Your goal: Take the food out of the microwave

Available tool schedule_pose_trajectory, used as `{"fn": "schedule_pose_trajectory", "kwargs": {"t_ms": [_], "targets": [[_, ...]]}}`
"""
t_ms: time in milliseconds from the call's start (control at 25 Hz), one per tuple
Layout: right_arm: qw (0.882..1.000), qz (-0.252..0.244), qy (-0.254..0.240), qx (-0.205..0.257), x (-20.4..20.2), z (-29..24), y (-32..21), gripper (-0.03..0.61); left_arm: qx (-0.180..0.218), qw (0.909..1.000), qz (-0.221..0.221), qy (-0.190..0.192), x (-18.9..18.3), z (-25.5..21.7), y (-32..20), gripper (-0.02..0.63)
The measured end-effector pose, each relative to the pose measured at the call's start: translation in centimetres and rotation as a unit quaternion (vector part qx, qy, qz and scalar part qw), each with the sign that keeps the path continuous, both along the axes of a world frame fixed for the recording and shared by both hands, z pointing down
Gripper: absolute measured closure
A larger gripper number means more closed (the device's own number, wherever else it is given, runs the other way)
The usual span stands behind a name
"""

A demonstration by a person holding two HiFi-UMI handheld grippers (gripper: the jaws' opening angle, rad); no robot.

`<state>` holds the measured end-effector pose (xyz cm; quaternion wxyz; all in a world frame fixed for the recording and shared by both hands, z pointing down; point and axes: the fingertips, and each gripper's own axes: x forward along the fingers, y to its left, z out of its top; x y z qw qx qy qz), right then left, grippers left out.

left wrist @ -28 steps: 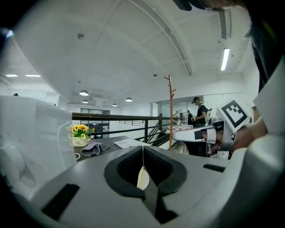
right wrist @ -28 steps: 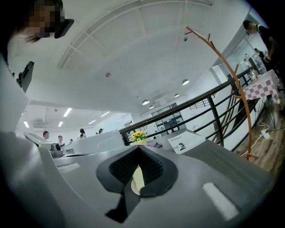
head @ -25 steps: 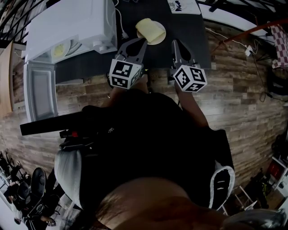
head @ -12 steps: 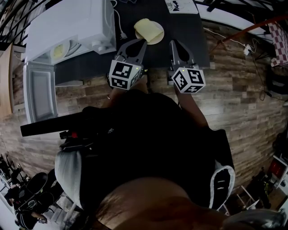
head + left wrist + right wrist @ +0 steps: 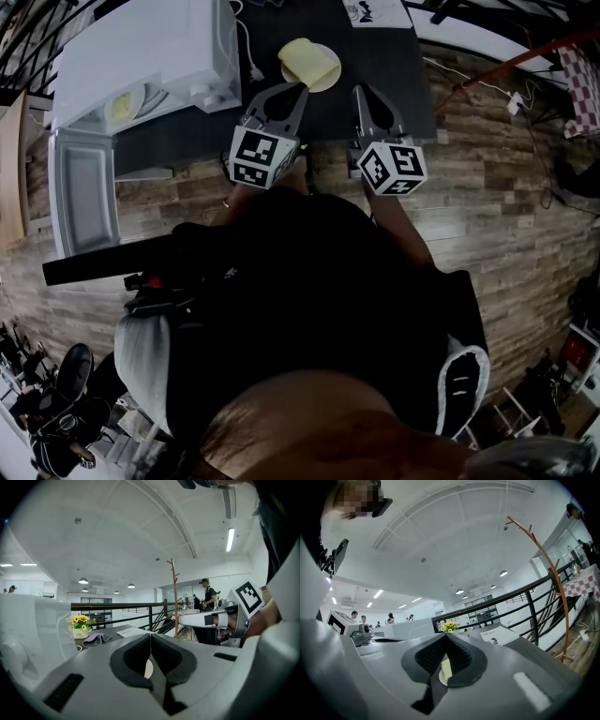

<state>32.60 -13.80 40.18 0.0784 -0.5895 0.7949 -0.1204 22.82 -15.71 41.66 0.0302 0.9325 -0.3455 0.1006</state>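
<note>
A white plate with pale yellow food (image 5: pixel 311 64) lies on the dark table (image 5: pixel 394 75), just beyond both grippers. The white microwave (image 5: pixel 141 52) stands at the table's left end with its door (image 5: pixel 84 192) swung open; something yellow on a plate (image 5: pixel 127 105) shows in its opening. My left gripper (image 5: pixel 298 86) is shut and empty, its tips near the plate's near-left edge. My right gripper (image 5: pixel 359 90) is shut and empty too, at the plate's near right. In each gripper view the closed jaws (image 5: pixel 150 634) (image 5: pixel 446 637) point at the plate, and a sliver of food (image 5: pixel 446 670) shows between them.
A printed sheet (image 5: pixel 380 11) lies at the table's far side. A pot of yellow flowers (image 5: pixel 80 627) and a purple cloth (image 5: pixel 96 638) sit farther back. A wooden coat stand (image 5: pixel 174 597) and a black railing (image 5: pixel 525 602) stand behind. Wood floor (image 5: pixel 506 206) surrounds the table.
</note>
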Motion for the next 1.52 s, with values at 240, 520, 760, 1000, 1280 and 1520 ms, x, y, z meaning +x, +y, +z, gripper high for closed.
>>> {"fn": "schedule_pose_trajectory", "kwargs": {"t_ms": [240,520,760,1000,1280,1520], "targets": [[1.000,0.001,0.000,0.001,0.4,0.0,0.3,0.577,0.000,0.9999,-0.006,0.009,0.1,-0.3,0.0,0.606],[1.000,0.001,0.000,0.001,0.3,0.1,0.4,0.577,0.004,0.9999,-0.010,0.013,-0.1,-0.4,0.1,0.606],[1.000,-0.002,-0.004,0.001,0.1,0.3,0.7,0.578,0.008,0.9995,-0.010,0.028,-0.4,-0.8,0.4,0.606],[1.000,-0.005,-0.006,0.003,0.0,0.3,0.8,0.577,0.006,0.9996,-0.014,0.024,-0.7,-0.7,0.5,0.606],[1.000,-0.014,-0.010,-0.002,-0.2,0.6,1.1,0.577,0.002,0.9995,-0.025,0.020,-1.1,-0.5,0.9,0.606],[0.999,-0.043,-0.024,-0.008,-1.2,0.7,0.8,0.577,0.005,0.9983,-0.057,0.014,-2.5,-1.0,1.0,0.606]]}}
